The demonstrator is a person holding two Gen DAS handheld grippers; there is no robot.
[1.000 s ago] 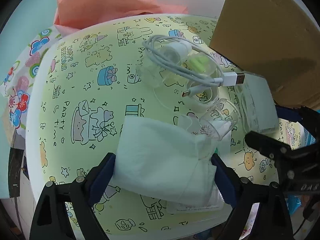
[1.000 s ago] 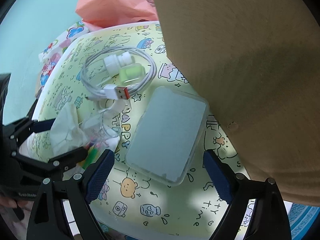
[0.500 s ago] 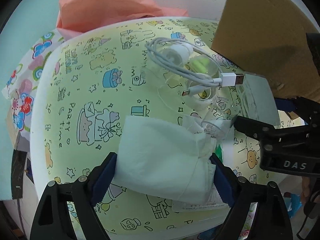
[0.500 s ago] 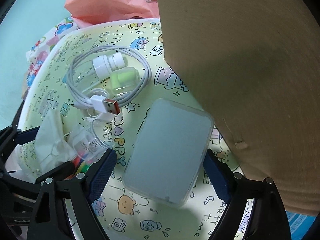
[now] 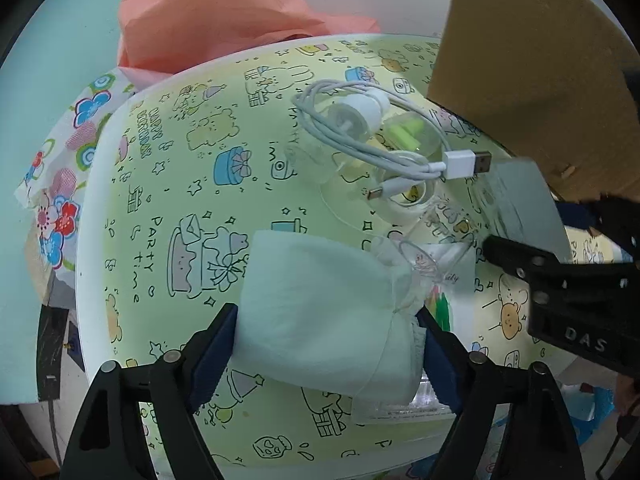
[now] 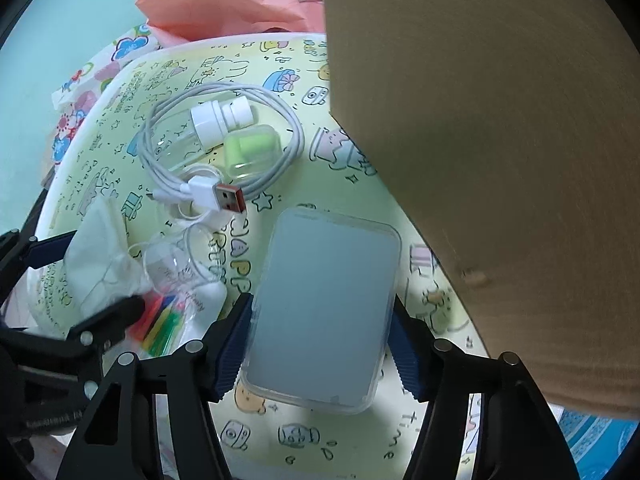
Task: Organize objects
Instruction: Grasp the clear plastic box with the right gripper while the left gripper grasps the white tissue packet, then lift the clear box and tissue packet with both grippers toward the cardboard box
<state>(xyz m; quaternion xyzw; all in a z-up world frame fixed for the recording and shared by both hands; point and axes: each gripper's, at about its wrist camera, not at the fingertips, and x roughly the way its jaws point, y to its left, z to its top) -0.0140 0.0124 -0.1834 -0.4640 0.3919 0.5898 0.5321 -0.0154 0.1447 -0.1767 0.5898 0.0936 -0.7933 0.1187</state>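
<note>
My left gripper (image 5: 328, 344) is open with its blue pads on either side of a pale green tissue pack (image 5: 320, 312) lying on the yellow-green cartoon table (image 5: 168, 184). My right gripper (image 6: 324, 344) is open with its pads around the near end of a frosted clear phone case (image 6: 328, 312). Behind them lie a coiled white USB cable (image 6: 224, 192), a small clear bottle with a white cap (image 6: 200, 132), a green earbud case (image 6: 250, 152) and a clear cup (image 5: 424, 260). Coloured sticks (image 6: 164, 324) lie under the tissue's edge.
A large brown cardboard sheet (image 6: 500, 140) stands on the right over the table. A crumpled pink paper bag (image 5: 208, 20) lies behind the table, and a flowered cloth (image 5: 56, 184) lies off the left edge. The right gripper's arm (image 5: 572, 280) shows in the left wrist view.
My right gripper has moved forward so the phone case now lies between its pads. My left gripper has stayed around the tissue pack, edging slightly closer.
</note>
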